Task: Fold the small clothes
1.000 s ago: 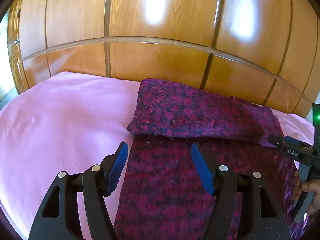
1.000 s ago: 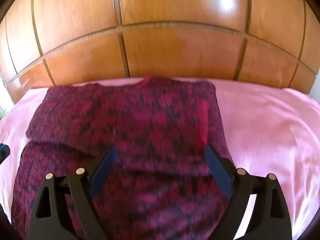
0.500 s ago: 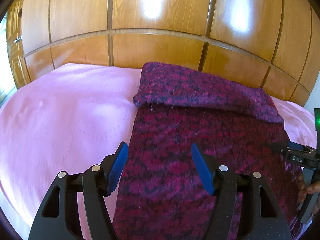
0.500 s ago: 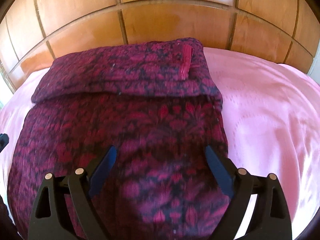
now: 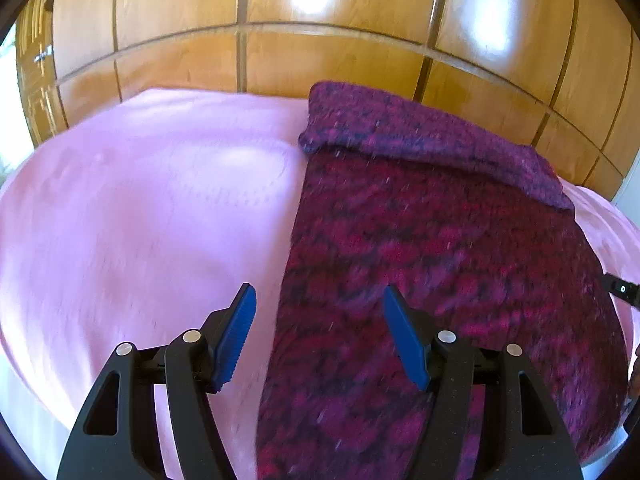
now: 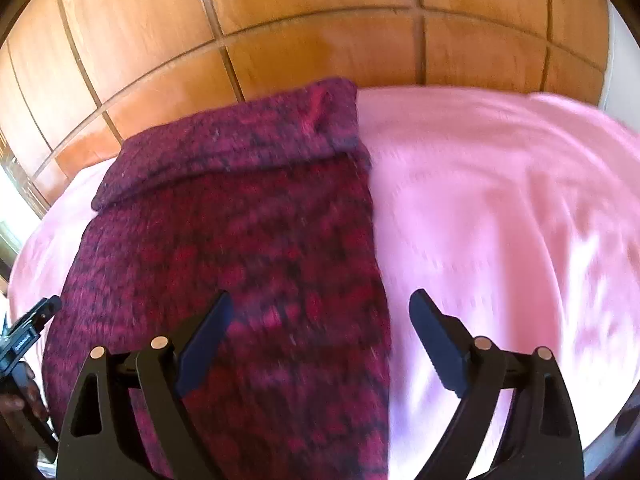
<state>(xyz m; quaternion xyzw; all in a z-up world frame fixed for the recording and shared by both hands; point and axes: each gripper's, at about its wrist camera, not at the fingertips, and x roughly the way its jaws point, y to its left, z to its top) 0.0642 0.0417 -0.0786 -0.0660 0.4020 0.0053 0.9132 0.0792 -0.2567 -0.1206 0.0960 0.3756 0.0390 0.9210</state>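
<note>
While the left claw (image 5: 318,334) hangs wide over the sweater's (image 5: 440,260) left edge, nothing sits between its pads. The right claw (image 6: 320,340), closing, looks empty too, though blurred, above the pink bed (image 6: 500,200).

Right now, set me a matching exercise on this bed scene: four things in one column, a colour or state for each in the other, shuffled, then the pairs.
Things:
1. knitted garment
2. bed sheet
3. wooden panelling
4. left claw

Colours or states:
A. glossy orange-brown, with bright reflections
B. pale pink, spread flat
C. open, blue pads, nothing between them
D. dark red and purple pattern, far end folded over

Pairs: 1-D, 2-B, 3-A, 4-C
</note>
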